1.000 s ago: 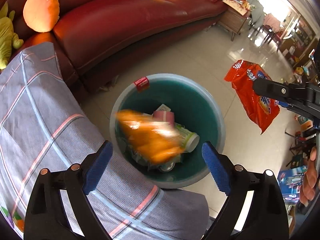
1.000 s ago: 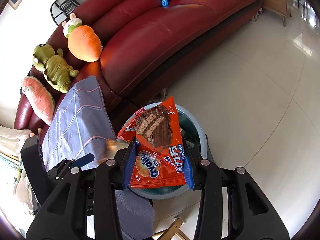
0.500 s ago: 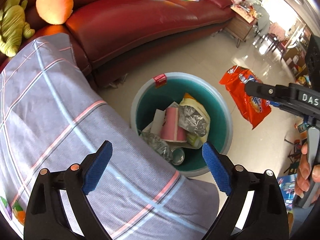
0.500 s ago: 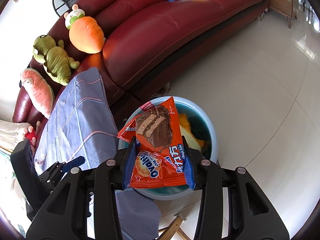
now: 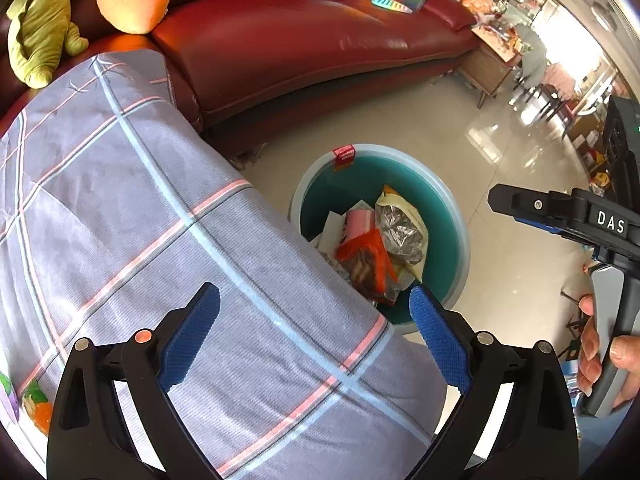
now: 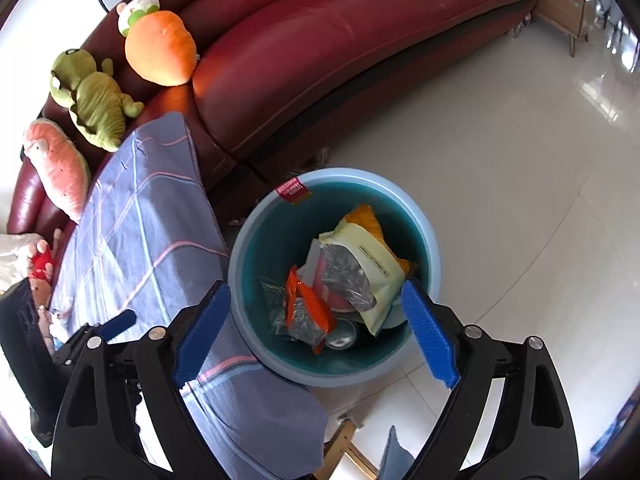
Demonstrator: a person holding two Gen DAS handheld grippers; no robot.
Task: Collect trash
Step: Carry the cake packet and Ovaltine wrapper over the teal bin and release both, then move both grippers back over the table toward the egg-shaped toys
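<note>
Two claws hang over the room, both spread wide with nothing in them. Biggest is the dark red leather sofa (image 6: 320, 40), up at 12 o'clock. A grey-blue checked blanket (image 6: 152, 224) lies at 9 o'clock, touching the round light-blue plastic trash bin (image 6: 424, 232) on the shiny white tile floor (image 6: 520, 200). Inside the bin lie a pale yellow chip bag (image 6: 372, 264) and an orange-red snack wrapper (image 6: 308, 304), side by side. The left claw (image 5: 314, 338) is above the blanket. The right claw (image 6: 316, 330) is right above the bin.
</note>
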